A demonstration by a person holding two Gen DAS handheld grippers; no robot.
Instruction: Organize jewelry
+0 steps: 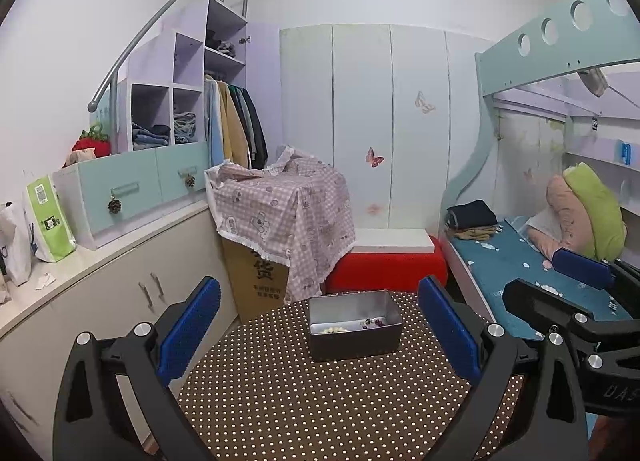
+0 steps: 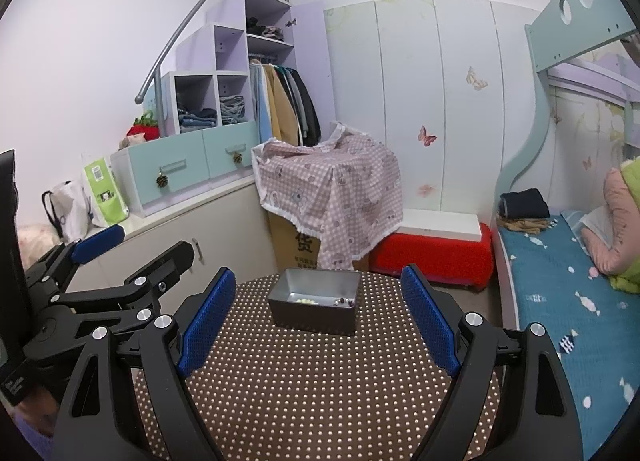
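Note:
A grey metal tin (image 1: pixel 354 341) stands on the round table with the brown dotted cloth (image 1: pixel 300 401). Inside it lie a pale bead bracelet (image 1: pixel 334 329) and a dark purple bead bracelet (image 1: pixel 376 323). The tin (image 2: pixel 314 313) and both bracelets (image 2: pixel 306 301) (image 2: pixel 345 303) also show in the right wrist view. My left gripper (image 1: pixel 318 321) is open and empty, held above the table short of the tin. My right gripper (image 2: pixel 318 311) is open and empty, beside the left one. Each gripper shows at the edge of the other's view.
A cardboard box under a pink checked cloth (image 1: pixel 284 213) stands behind the table. A red stool with a white box (image 1: pixel 390 257) is beside it. A bed (image 1: pixel 540 269) is on the right, a white cabinet (image 1: pixel 100 285) on the left.

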